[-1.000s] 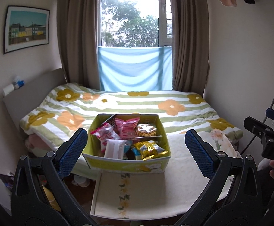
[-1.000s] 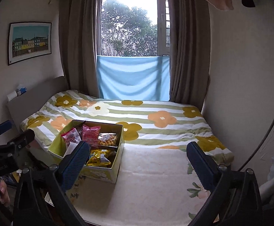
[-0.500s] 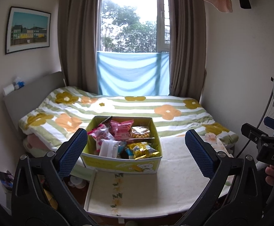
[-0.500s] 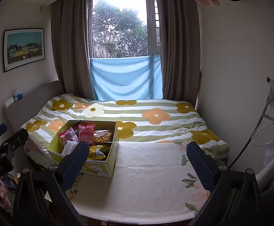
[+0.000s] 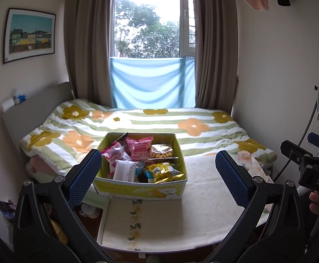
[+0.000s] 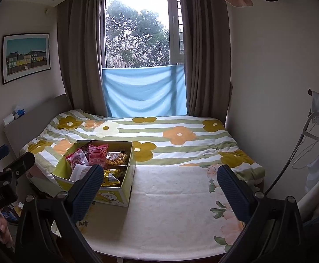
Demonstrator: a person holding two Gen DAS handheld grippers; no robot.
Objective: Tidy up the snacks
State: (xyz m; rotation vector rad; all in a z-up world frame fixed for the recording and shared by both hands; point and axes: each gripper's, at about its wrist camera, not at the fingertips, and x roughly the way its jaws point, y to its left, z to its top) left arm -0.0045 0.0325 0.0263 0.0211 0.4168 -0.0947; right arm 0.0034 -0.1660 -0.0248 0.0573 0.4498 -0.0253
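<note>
A yellow-green cardboard box [image 5: 137, 188] full of snack packets stands at the far left of a cloth-covered table [image 5: 159, 219]. It holds pink packets [image 5: 139, 148], a white packet [image 5: 124, 171] and a yellow packet [image 5: 163, 171]. The box also shows in the right wrist view [image 6: 113, 195]. My left gripper [image 5: 158, 177] is open and empty, held back from the box. My right gripper [image 6: 158, 186] is open and empty, over the table to the right of the box.
A bed [image 5: 159, 122] with a flowered striped quilt lies behind the table. A window with curtains [image 5: 152, 43] is at the back. A headboard [image 5: 39, 109] is at left. A clothes rack with hangers [image 6: 317, 135] stands at right. Clutter lies on the floor [image 5: 89, 210] left of the table.
Both grippers have pulled back and risen a little, so the box and table look smaller and more of the room shows. Both stay open and empty.
</note>
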